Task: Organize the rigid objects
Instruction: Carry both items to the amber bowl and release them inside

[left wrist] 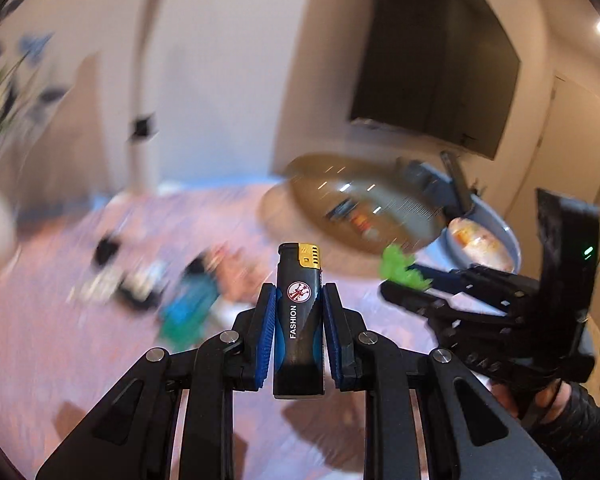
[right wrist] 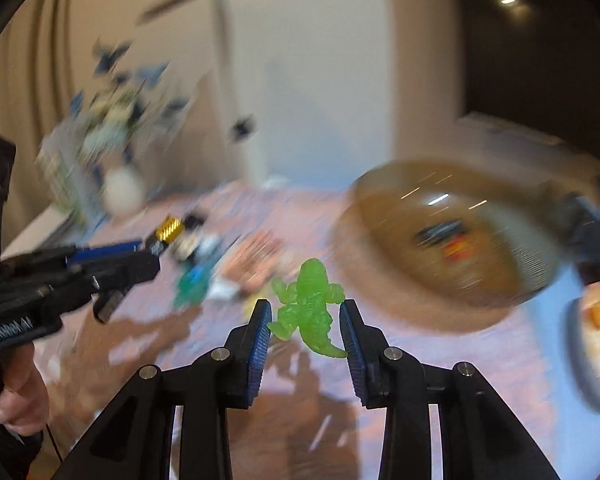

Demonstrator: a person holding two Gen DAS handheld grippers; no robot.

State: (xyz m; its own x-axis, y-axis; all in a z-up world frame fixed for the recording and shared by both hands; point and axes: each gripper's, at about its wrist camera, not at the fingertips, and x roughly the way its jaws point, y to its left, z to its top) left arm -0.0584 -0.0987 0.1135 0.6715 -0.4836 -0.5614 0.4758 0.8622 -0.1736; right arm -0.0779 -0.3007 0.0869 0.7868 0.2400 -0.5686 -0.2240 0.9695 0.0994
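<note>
The left tongs [left wrist: 299, 312] are raised above the counter [left wrist: 80, 340] and clenched on a black lighter [left wrist: 299, 320], which stands upright between the blue pads [left wrist: 269, 332] with its gold cap at the top and the word FASHION along its body. The right tongs [right wrist: 305, 320] are likewise held in the air, grasping a translucent green dinosaur figure [right wrist: 308, 304]; its arm and tail touch the blue pads [right wrist: 260, 340] on either side, and the body sits in the gap between them. In the left wrist view the right tongs [left wrist: 404, 280] reach in from the right side, with the green figure [left wrist: 400, 268] at their tip and the person's hand [left wrist: 552, 396] on the handle below. In the right wrist view the left tongs [right wrist: 152, 248] come in from the left, the lighter's gold cap [right wrist: 170, 229] showing at their tip. Beyond both, blurred small objects [right wrist: 220, 268] lie scattered on the pink patterned counter. Farther right sits a brown glass bowl [right wrist: 460, 232] on a round mat, holding a few indistinct items, with a grey bowl [left wrist: 500, 232] just beside it. A white vase [right wrist: 124, 192] with blue flowers stands at the far left.
</note>
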